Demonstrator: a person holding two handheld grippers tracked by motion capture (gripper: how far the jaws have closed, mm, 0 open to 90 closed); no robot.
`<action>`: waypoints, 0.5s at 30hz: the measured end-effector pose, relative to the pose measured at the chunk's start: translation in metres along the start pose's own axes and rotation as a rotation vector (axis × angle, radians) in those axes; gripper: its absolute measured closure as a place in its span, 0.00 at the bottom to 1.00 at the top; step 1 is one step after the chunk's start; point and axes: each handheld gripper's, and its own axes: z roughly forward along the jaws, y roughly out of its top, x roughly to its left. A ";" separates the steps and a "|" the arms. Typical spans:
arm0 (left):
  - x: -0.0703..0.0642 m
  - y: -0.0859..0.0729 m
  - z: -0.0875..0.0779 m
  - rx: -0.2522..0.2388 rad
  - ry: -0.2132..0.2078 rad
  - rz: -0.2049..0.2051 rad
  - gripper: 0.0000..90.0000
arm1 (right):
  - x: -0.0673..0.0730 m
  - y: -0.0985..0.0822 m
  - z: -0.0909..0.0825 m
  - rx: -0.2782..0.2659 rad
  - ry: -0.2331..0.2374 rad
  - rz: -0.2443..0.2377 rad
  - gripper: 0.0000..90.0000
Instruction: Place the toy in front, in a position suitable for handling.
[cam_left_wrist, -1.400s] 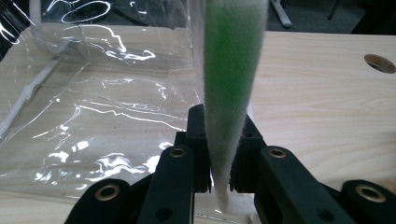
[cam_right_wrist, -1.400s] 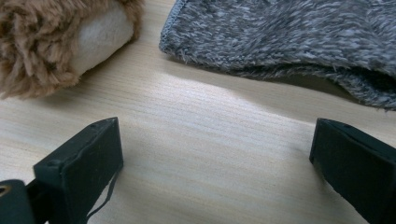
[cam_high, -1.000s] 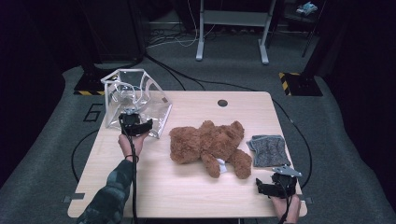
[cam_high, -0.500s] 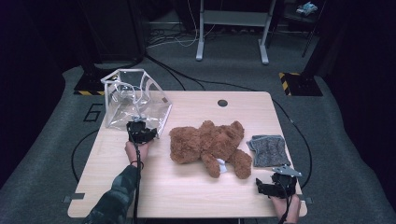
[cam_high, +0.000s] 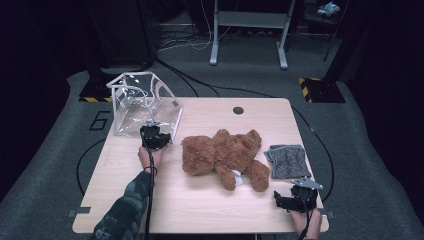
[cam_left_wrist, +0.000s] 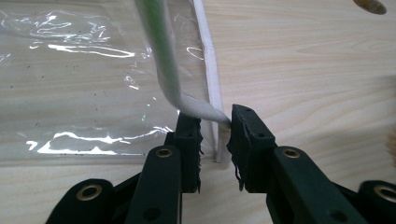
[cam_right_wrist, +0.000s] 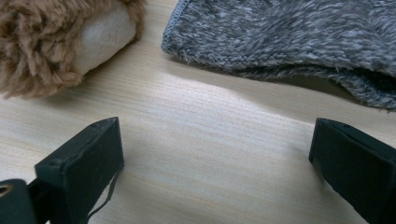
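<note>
A clear plastic bag (cam_high: 142, 105) with white trim lies at the table's far left. Its white strap (cam_left_wrist: 163, 60) curves down between the jaws of my left gripper (cam_left_wrist: 212, 121), which have just been closing. They stand narrow around the strap, with a small gap still between the pads. In the high view the left gripper (cam_high: 155, 137) sits at the bag's near corner. A brown teddy bear (cam_high: 225, 155) lies mid-table. My right gripper (cam_high: 285, 201) rests open near the front right edge, its jaws wide over bare wood (cam_right_wrist: 215, 140), just short of a grey fuzzy cloth (cam_right_wrist: 289, 32).
The bear's pale foot (cam_right_wrist: 98, 32) lies left of the right gripper's jaws. The grey cloth (cam_high: 287, 161) sits right of the bear. A round cable hole (cam_high: 238, 110) is at the table's far edge. Dark floor, cables and stand legs surround the table (cam_high: 200, 215).
My left gripper has moved right and down to the bag's near corner, and its jaws have narrowed around the white strap. The right gripper has stayed where it was.
</note>
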 end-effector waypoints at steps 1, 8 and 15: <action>0.000 0.000 0.001 0.000 0.001 0.015 0.80 | 0.000 0.000 0.000 0.002 0.000 0.001 0.02; 0.002 0.004 0.005 0.011 -0.019 -0.005 0.79 | 0.000 0.000 0.000 0.002 0.002 -0.001 0.03; 0.009 0.019 0.008 0.018 -0.041 -0.055 0.76 | 0.000 0.000 0.000 0.001 0.001 0.001 0.03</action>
